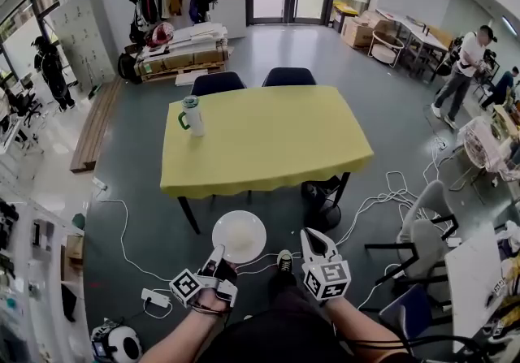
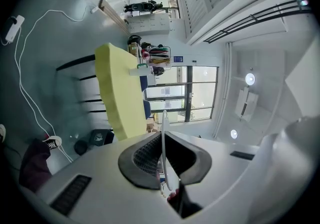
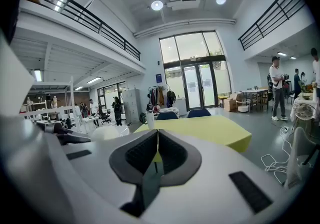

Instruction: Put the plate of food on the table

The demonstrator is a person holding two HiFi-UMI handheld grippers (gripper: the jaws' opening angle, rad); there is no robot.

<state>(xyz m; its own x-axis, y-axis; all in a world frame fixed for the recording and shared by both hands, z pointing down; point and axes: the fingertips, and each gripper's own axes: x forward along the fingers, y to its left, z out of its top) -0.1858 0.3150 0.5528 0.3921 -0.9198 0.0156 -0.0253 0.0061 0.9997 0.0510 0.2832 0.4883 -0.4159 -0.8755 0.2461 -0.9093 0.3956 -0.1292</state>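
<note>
Left hand-held gripper [image 1: 218, 256] clamps near rim of plate [image 1: 239, 236]; right hand-held gripper [image 1: 314, 239] closed, empty.

The plate [image 1: 239, 236] was before the near edge of the surface [image 1: 268, 138], with the left tool [image 1: 218, 254] at its near rim and the right tool [image 1: 314, 238] apart on its right. A bottle [image 1: 192, 116] stood on the surface by the left edge. Two chairs [image 1: 218, 82] were behind it.
</note>
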